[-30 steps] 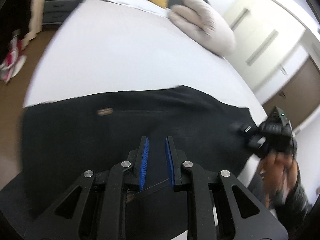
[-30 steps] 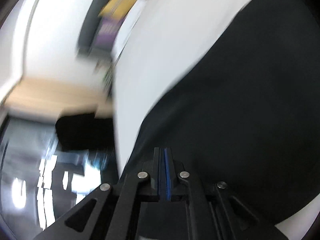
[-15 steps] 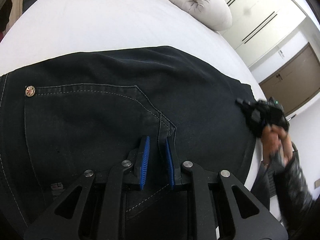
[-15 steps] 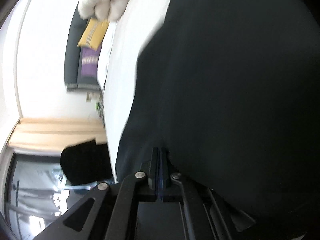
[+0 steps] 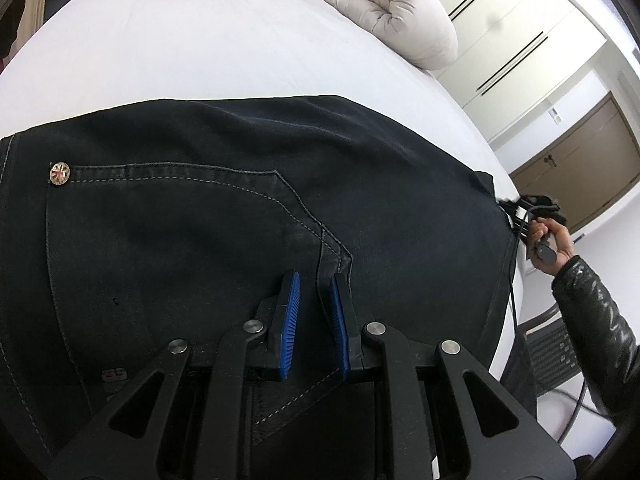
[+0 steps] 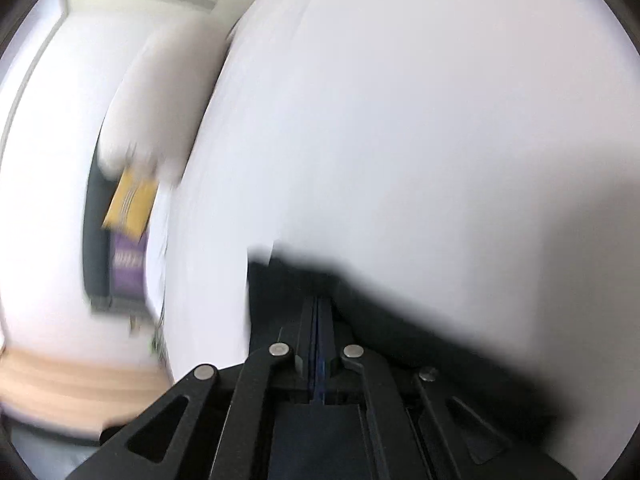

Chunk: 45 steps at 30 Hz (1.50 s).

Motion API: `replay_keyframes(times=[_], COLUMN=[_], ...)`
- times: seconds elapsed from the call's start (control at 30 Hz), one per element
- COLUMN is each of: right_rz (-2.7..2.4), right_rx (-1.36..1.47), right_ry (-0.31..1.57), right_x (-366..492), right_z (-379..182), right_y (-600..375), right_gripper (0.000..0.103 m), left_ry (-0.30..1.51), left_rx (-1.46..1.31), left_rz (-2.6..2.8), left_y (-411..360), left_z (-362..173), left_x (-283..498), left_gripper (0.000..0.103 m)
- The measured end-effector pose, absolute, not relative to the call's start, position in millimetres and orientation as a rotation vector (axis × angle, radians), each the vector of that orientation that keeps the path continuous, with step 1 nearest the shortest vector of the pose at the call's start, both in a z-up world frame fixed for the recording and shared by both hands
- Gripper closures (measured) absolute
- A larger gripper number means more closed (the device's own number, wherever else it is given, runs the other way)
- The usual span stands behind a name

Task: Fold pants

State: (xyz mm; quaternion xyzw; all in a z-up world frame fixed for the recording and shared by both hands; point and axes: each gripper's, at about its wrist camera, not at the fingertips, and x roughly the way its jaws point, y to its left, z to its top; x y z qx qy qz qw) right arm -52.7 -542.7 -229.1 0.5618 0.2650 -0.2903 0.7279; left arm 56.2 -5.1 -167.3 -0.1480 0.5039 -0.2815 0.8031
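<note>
Black pants (image 5: 180, 220) lie flat across the white bed (image 5: 200, 40), with a back pocket and a metal rivet facing up. My left gripper (image 5: 314, 280) rests on them near the crotch seam. Its blue pads stand a narrow gap apart and pinch a ridge of the seam. My right gripper (image 5: 516, 208) sits at the pants' far right edge, held in a person's hand (image 5: 552, 240). In the blurred right wrist view the right gripper (image 6: 320, 300) is shut, with dark pants cloth (image 6: 400, 312) around its tips. Whether any cloth is caught between them I cannot tell.
A rolled pale duvet (image 5: 392, 12) lies at the bed's far side. White wardrobe doors (image 5: 520, 40) and a brown door (image 5: 580, 168) stand beyond the bed. A chair (image 5: 552, 352) stands beside the bed on the right. Yellow and purple cushions (image 6: 132, 204) lie past the bed (image 6: 400, 120).
My left gripper sank onto the pants, then stayed still. My right gripper swung fast: pants filled its view before, now mostly white sheet shows with dark cloth only near its tips.
</note>
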Motion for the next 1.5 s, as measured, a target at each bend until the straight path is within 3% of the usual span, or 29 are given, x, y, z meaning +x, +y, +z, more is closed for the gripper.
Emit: replay_keyframes(times=[0.17,0.3,0.33,0.37,0.43,0.5,0.57,0.63,0.83,1.1,1.13,1.2,1.27,1.33,1.37,1.5], right_rz=[-0.423,-0.056,0.009,0.055,0.052,0.018,-0.021,-0.117,-0.364,-0.528,-0.504,-0.385,-0.276,-0.11,-0.07,-0.043], right_rx=[1.228,1.181,1.18,1.177,1.169,1.212,1.277,1.282,1.347,1.267,1.27,1.276,1.237,1.196,1.194,1.2], right_ry=[0.501,0.674,0.723,0.77,0.837,0.842,0.81,0.759,0.585,0.539,0.52,0.493,0.537,0.613,0.644,0.775], right_x=[-65,1,19,27,52,53,32,8,-57,-185,-182,-181,-145,-115,-70,-54], right_z=[-192,-190,-196,-208,-228,-250,-258,-261,-250,-228,-220,-208,-192,-190,-184,-225], right_y=[-488,-399,-371,-359,-310,-306,-327,-370,-511,-564,-555,-535,-498,-457,-447,-417], right_gripper=[0.098,0.087,0.08,0.065,0.056,0.066,0.096,0.103,0.103,0.102,0.093,0.084,0.067,0.058,0.056,0.057], left_ry=[1.098,1.065,1.066,1.071,1.065,1.091,1.142,1.144,1.146,1.119,1.123,1.135,1.136,1.134,1.141,1.135], left_rx=[-0.272,-0.29,-0.292,-0.285,-0.245,-0.232,-0.24,-0.294,-0.398,-0.363,-0.361,-0.359,-0.351,-0.316,-0.307,-0.271], left_rz=[-0.54,-0.611,-0.63,-0.646,-0.672,-0.679,-0.659,-0.671,-0.683,-0.673,-0.667,-0.65,-0.672,-0.699,-0.707,-0.72], left_y=[-10,-40,-50,-61,-84,-99,-103,-95,-70,-61,-60,-63,-72,-89,-91,-98], left_z=[-145,-114,-111,-110,-112,-124,-139,-149,-157,-158,-157,-151,-145,-142,-143,-146], left_x=[53,60,66,72,85,98,108,109,98,83,82,78,77,79,80,74], left_gripper=[0.087,0.086,0.087,0.086,0.087,0.086,0.087,0.087,0.087,0.087,0.087,0.087,0.087,0.087,0.087,0.087])
